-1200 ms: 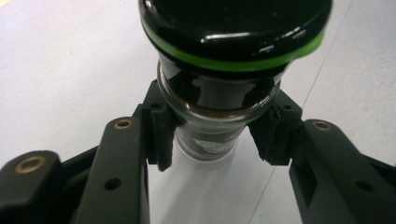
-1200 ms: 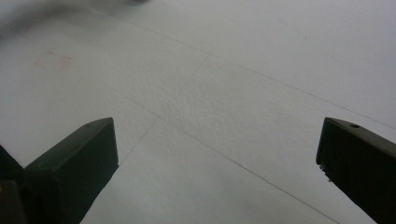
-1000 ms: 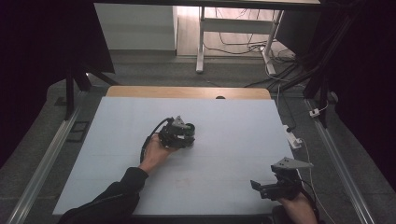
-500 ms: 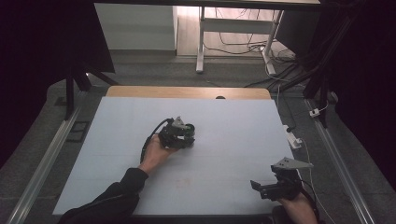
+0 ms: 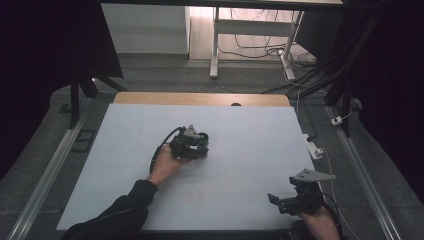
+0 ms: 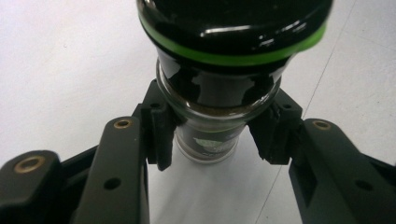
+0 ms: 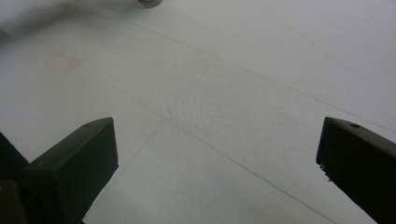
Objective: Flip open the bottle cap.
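Pale blue-white sheeting covers the bench [image 5: 250, 150], whose wooden far edge shows beyond it, with a dark floor, cables and a white frame leg behind. Left of the bench's middle, the left gripper [image 5: 192, 145] lies low over the surface in the person's left hand [image 5: 165, 165], its cable looping back toward the sleeve. In the left gripper view the fingers [image 6: 159, 135] are clenched on a small glass jar [image 6: 212, 107]: one pad presses on each side of the clear neck just under the glossy black lid with its green band, so the jar sits squarely between the pads, lid nearest the camera and base resting on the bench farther off. A label on the lower body is too blurred to read. The right gripper [image 5: 292, 202] is held near the bench's near right corner, well apart from the jar, with its grey three-cornered plate on top. In the right gripper view its two black fingers [image 7: 70, 163] stand wide apart and released, with bare bench surface between them and a faint reddish mark on the sheet farther off; a small round object at the top edge of that view is cut off and cannot be identified. Compared with the earlier high views, both hands, both grippers and the jar keep the same places, and the left grip is unchanged.
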